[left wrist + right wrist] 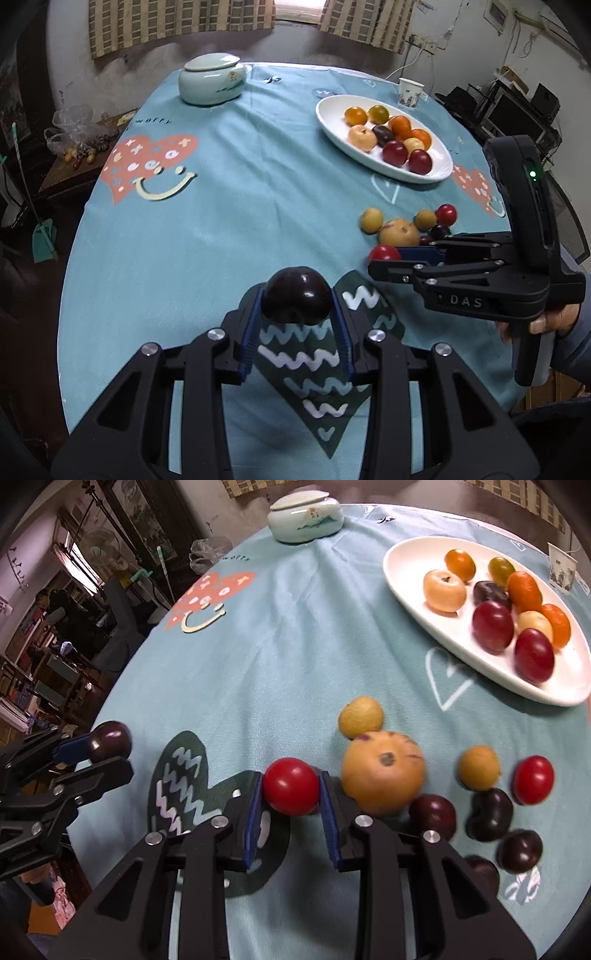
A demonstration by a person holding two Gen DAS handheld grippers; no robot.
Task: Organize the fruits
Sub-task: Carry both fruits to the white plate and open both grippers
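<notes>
My left gripper [297,295] is shut on a dark purple plum [296,294], held above the blue tablecloth; the plum [110,741] and that gripper [107,746] also show at the left of the right wrist view. My right gripper [291,788] is shut on a red cherry tomato [291,785] at the edge of a loose fruit pile [384,775] on the cloth. In the left wrist view the right gripper [384,260] lies at the right by the red tomato [383,253]. A white oval plate [332,122] further back holds several fruits.
A pale green lidded jar [212,79] stands at the back of the round table [221,221]. A paper cup [410,92] sits behind the plate [406,576]. Loose yellow, red and dark fruits [487,812] lie to the right of my right gripper. A person's hand [546,321] grips the right handle.
</notes>
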